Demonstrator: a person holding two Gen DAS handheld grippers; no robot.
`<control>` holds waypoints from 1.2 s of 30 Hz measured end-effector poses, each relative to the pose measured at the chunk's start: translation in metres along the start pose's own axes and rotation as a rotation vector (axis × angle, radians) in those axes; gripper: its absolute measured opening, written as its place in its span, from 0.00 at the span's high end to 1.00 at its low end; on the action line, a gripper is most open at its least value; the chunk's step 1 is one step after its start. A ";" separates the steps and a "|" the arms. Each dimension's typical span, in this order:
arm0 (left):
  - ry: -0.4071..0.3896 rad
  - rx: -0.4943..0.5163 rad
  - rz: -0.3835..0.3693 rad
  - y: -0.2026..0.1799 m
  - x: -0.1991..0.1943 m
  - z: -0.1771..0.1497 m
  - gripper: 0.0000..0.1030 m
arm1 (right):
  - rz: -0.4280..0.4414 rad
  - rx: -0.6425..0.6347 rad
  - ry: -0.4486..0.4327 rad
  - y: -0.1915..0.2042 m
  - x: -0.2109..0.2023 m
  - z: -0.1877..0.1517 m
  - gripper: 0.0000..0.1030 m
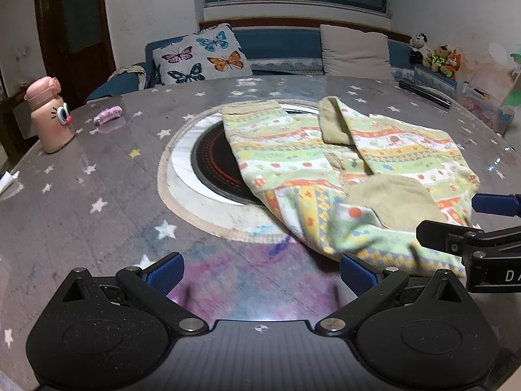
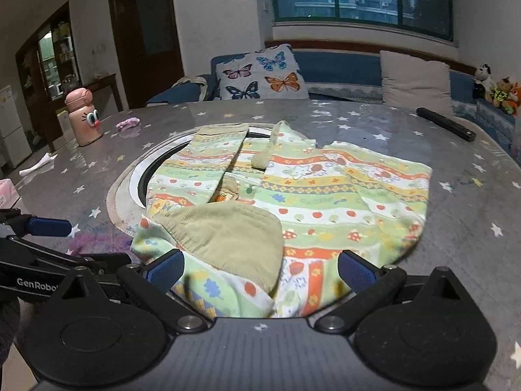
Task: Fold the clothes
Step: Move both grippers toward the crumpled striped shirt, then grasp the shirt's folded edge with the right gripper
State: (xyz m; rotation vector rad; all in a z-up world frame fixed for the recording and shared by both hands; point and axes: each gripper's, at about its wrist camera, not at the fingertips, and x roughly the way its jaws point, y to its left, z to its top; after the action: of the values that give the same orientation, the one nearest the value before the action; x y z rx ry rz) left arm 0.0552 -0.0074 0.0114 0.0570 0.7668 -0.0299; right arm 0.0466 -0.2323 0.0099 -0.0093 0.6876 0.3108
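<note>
A child's garment [image 2: 319,195] with green, orange and yellow printed bands and khaki cuffs lies spread on the round table, partly over the hob recess. A khaki patch [image 2: 228,231] lies folded over its near part. My right gripper [image 2: 260,270] is open, with the garment's near edge between its spread blue pads [image 2: 164,268]. In the left wrist view the garment [image 1: 325,169] lies to the right. My left gripper [image 1: 262,273] is open over bare tabletop, its right pad [image 1: 358,273] at the cloth's near hem. The right gripper [image 1: 456,218] reaches in from the right edge.
A round black hob in a white ring [image 1: 211,169] sits in the middle of the star-printed table [image 1: 97,195]. At far left stand a pink cartoon bottle [image 1: 49,117] and a small purple cloth [image 1: 107,114]. A black bar [image 2: 446,123] lies far right. A sofa with cushions is behind.
</note>
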 end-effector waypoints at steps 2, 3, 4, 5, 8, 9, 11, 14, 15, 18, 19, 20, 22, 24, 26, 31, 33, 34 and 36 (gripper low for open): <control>-0.007 -0.001 0.017 0.004 0.001 0.004 0.00 | 0.021 0.002 0.012 -0.001 0.007 0.003 0.06; -0.010 -0.001 0.025 0.006 0.002 0.006 0.00 | 0.030 0.004 0.021 -0.002 0.010 0.005 0.07; -0.012 -0.002 0.032 0.007 0.003 0.008 0.00 | 0.034 0.006 0.030 -0.002 0.014 0.006 0.08; -0.014 -0.001 0.038 0.009 0.004 0.010 0.00 | 0.039 0.006 0.040 -0.002 0.017 0.006 0.09; -0.026 0.003 0.053 0.013 0.006 0.017 0.00 | 0.054 0.003 0.059 -0.001 0.025 0.008 0.13; -0.031 0.007 0.058 0.014 0.007 0.019 0.00 | 0.055 -0.002 0.057 0.000 0.025 0.008 0.15; -0.037 0.012 0.065 0.016 0.009 0.023 0.00 | 0.070 -0.011 0.054 0.002 0.026 0.008 0.20; -0.039 0.017 0.068 0.017 0.014 0.027 0.00 | 0.090 -0.008 0.059 0.002 0.027 0.009 0.23; -0.039 0.017 0.066 0.017 0.015 0.029 0.00 | 0.091 -0.006 0.060 0.002 0.028 0.009 0.25; -0.035 0.011 0.054 0.019 0.019 0.033 0.00 | 0.112 0.011 0.060 -0.002 0.029 0.008 0.35; -0.034 0.010 0.053 0.019 0.020 0.034 0.00 | 0.121 0.019 0.062 -0.004 0.029 0.008 0.38; -0.035 0.011 0.053 0.019 0.021 0.035 0.00 | 0.127 0.024 0.062 -0.005 0.029 0.009 0.43; -0.036 0.015 0.055 0.020 0.022 0.036 0.00 | 0.122 0.021 0.056 -0.005 0.026 0.009 0.51; -0.037 0.017 0.058 0.020 0.023 0.037 0.00 | 0.127 0.025 0.049 -0.006 0.023 0.010 0.66; -0.036 0.017 0.058 0.020 0.024 0.037 0.00 | 0.137 0.034 0.046 -0.008 0.020 0.010 0.79; -0.038 0.019 0.062 0.021 0.023 0.039 0.00 | 0.156 0.032 0.008 -0.009 0.001 0.009 0.93; -0.041 0.023 0.063 0.020 0.022 0.041 0.00 | 0.185 0.016 -0.012 -0.007 -0.012 0.009 0.94; -0.046 0.028 0.063 0.019 0.022 0.042 0.00 | 0.210 0.003 -0.020 -0.005 -0.020 0.008 0.94; -0.055 0.037 0.061 0.016 0.020 0.045 0.00 | 0.263 -0.036 -0.028 0.002 -0.034 0.006 0.94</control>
State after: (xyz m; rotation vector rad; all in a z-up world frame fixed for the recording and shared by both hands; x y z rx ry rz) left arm 0.1012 0.0057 0.0306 0.1146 0.7089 0.0121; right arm 0.0246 -0.2396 0.0360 0.0519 0.6556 0.5746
